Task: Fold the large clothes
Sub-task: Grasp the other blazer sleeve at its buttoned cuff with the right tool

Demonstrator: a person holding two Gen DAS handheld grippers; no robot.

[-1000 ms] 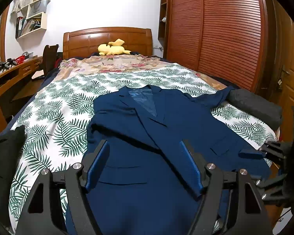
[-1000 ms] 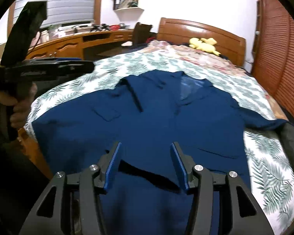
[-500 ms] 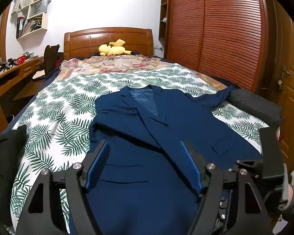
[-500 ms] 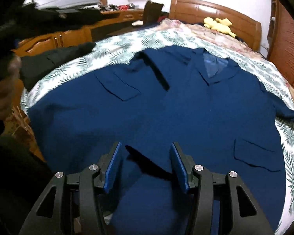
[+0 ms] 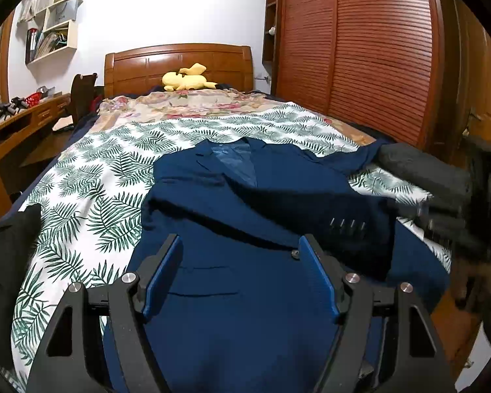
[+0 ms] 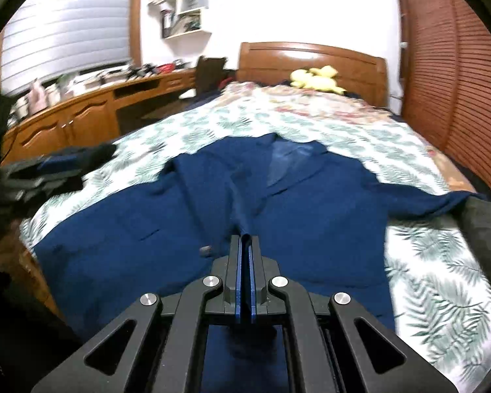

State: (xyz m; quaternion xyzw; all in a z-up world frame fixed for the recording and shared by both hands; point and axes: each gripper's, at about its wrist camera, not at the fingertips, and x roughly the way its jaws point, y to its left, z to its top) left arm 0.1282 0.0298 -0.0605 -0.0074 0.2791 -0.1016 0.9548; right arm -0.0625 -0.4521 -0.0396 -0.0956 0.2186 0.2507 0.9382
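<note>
A navy blue suit jacket [image 5: 245,281] lies face up on the leaf-print bedspread [image 5: 91,196]; it also shows in the right wrist view [image 6: 311,216]. Its left sleeve [image 5: 311,209] is lifted and stretched across the chest, with the buttoned cuff near the right. My right gripper [image 6: 245,239] is shut on that sleeve's cuff and appears blurred in the left wrist view [image 5: 442,219]. My left gripper [image 5: 242,252] is open and empty, hovering over the jacket's lower front. The other sleeve [image 6: 435,199] trails toward the bed's right edge.
A dark grey folded garment [image 5: 422,170] lies at the bed's right edge, a black garment [image 5: 3,249] at the left edge. A yellow plush toy [image 5: 186,80] sits by the headboard. A wooden desk [image 6: 81,114] runs along the left, a slatted wardrobe [image 5: 376,52] on the right.
My right gripper closed on the sleeve cuff and lifted it, pulling the sleeve across the jacket's chest. My left gripper stayed open over the lower front.
</note>
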